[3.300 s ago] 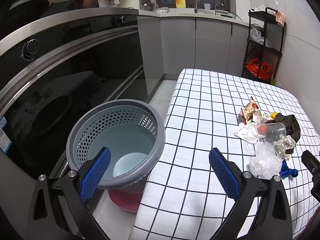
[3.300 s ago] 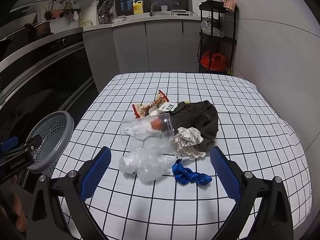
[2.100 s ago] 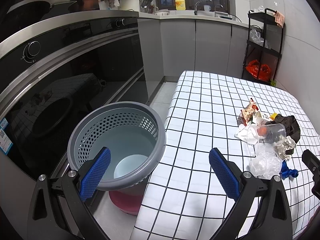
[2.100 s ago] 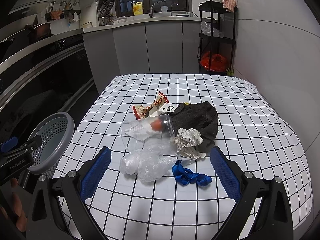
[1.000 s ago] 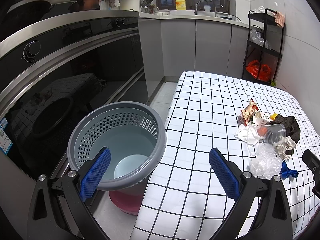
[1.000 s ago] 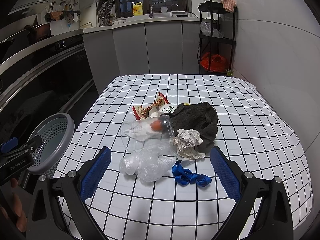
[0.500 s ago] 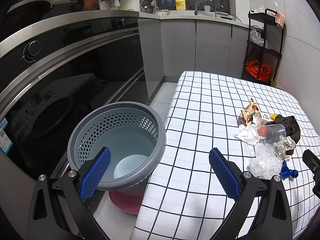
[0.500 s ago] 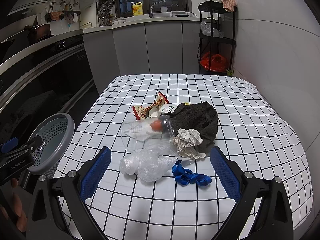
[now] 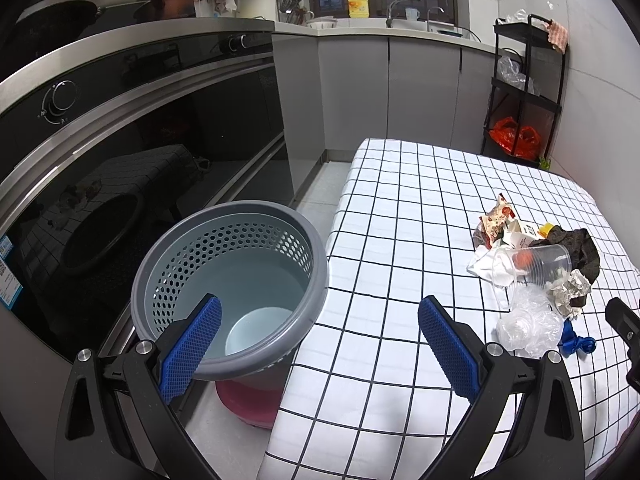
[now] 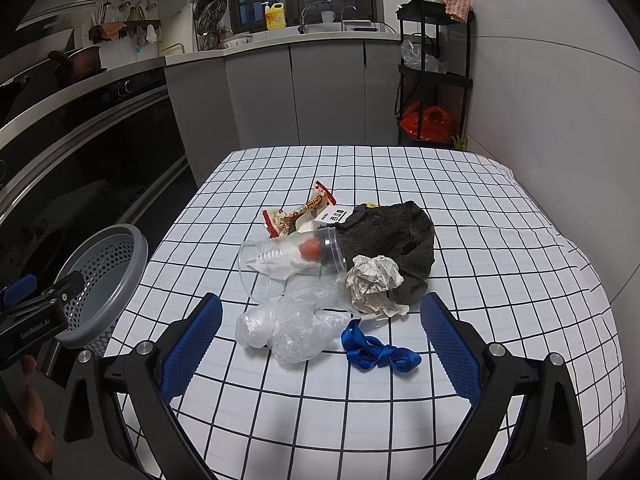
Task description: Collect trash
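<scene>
Nothing is moving: both claws, left (image 9: 318,338) and right (image 10: 318,338), are staying wide apart, holding nothing, trash (image 10: 332,268) lying near the basket (image 9: 228,292).

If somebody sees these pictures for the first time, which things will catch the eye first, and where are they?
First comes the small heap of trash in the middle of the checked tablecloth: a clear plastic cup on its side, a crumpled paper ball, a dark cloth and a blue ribbon nearest the camera. Next is the grey perforated basket standing beside the table's left edge.
</scene>
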`<state>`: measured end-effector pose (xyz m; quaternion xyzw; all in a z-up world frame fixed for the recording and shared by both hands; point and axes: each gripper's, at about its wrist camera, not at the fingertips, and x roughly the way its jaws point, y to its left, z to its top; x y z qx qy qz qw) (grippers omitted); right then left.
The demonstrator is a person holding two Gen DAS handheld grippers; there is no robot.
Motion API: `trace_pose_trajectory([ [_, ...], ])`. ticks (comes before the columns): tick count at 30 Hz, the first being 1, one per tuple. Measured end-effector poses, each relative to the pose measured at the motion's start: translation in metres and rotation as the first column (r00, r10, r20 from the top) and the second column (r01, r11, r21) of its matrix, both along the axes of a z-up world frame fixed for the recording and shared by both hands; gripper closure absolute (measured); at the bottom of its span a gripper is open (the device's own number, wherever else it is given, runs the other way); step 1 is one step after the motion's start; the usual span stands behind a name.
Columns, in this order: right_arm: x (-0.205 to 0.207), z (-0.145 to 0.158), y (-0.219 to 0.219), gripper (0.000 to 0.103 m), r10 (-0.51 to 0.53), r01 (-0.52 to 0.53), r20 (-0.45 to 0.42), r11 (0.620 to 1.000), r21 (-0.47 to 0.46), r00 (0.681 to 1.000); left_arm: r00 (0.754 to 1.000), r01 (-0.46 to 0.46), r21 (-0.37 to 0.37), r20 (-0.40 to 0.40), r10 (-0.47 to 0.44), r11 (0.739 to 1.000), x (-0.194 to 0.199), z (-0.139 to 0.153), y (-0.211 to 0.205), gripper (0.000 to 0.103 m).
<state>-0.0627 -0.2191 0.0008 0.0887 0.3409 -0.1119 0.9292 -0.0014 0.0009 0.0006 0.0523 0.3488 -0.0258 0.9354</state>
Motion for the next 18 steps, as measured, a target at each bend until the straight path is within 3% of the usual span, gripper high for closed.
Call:
trace_pose_trajectory([
  [18,-0.026,-0.044,-0.073,0.008,-0.074,0.080,-0.115,0.996,0.044,0.991,0.991,0.107,-0.001,-0.078,-0.107,0.994,0.005,-0.028,-0.052,0.006],
])
